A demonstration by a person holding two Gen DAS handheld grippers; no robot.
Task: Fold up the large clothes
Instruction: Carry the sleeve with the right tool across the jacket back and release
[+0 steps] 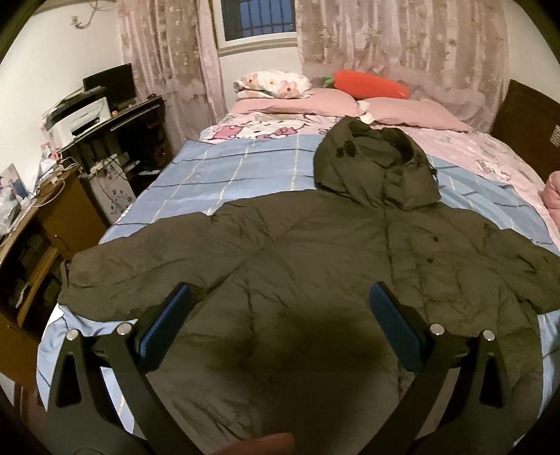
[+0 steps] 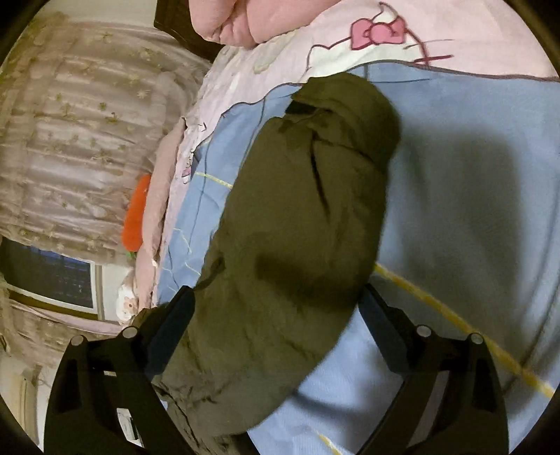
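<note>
Item: dark olive padded jacket [image 1: 315,252], hooded, spread front-up across a bed [image 1: 217,168] covered in a blue checked sheet with a pink cartoon print at the far end. In the left wrist view it fills the centre and lower half of the frame; the hood [image 1: 378,164] lies above centre, one sleeve [image 1: 115,276] reaches to the left edge of the bed, and dark snap buttons run down the front at centre right.

Left gripper [image 1: 280,308]: at the bottom of that view, over the lower body of the jacket, jaws spread wide with nothing between the blue pads (whether the tips touch the fabric cannot be told).

Right gripper [image 2: 276,308]: at the bottom of the right wrist view, which is rolled sideways. Jaws released and wide; the jacket's other sleeve [image 2: 308,210] runs up between the fingers toward upper centre, its cuff [image 2: 343,105] near the pink print. The pads are not pressing it.

Also in the left wrist view: two pink pillows [image 1: 315,101] at the head of the bed, upper centre; an orange carrot-shaped cushion [image 1: 371,84] behind them; floral curtains [image 1: 402,45] and a window [image 1: 259,21] along the top; a dark desk [image 1: 133,126] with a printer [image 1: 80,115] at upper left.
</note>
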